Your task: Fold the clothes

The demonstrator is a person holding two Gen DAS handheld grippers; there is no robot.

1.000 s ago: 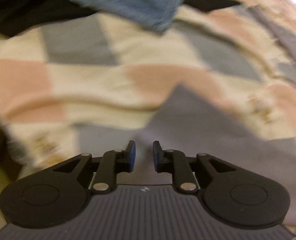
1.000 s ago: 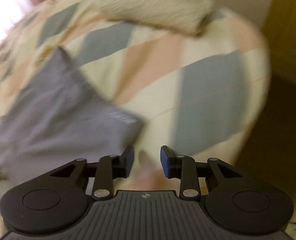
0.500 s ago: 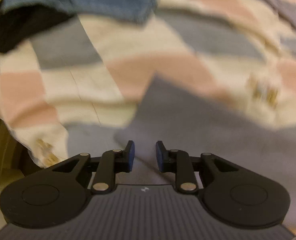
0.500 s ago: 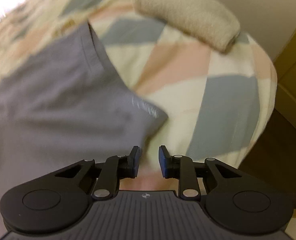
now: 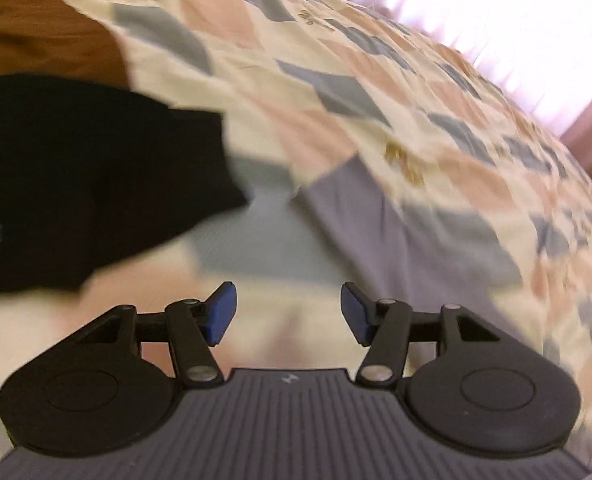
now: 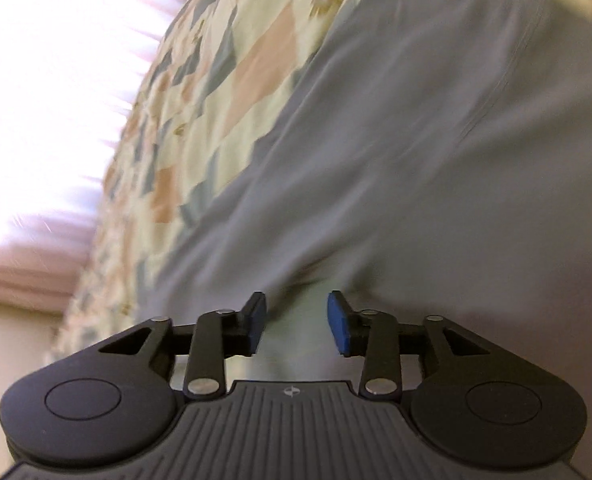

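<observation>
Grey garment (image 6: 396,152) flat on patchwork quilt (image 5: 336,80), long axis running away; both hand-held grippers (image 5: 287,312) (image 6: 296,322) opening, empty.

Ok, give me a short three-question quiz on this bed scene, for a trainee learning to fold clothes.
1. True or false: the left claw is clamped on the black garment.
2. Which garment fills most of the right wrist view? A) a brown garment B) the grey garment C) a red towel
3. Fill in: the clothes lie on a patchwork ____.

Key:
1. False. The left claw's jaws are opening and nothing sits between them; the black garment lies ahead to its left.
2. B. The right claw is over it, jaws opening, pads not pressing cloth.
3. Quilt.
</observation>
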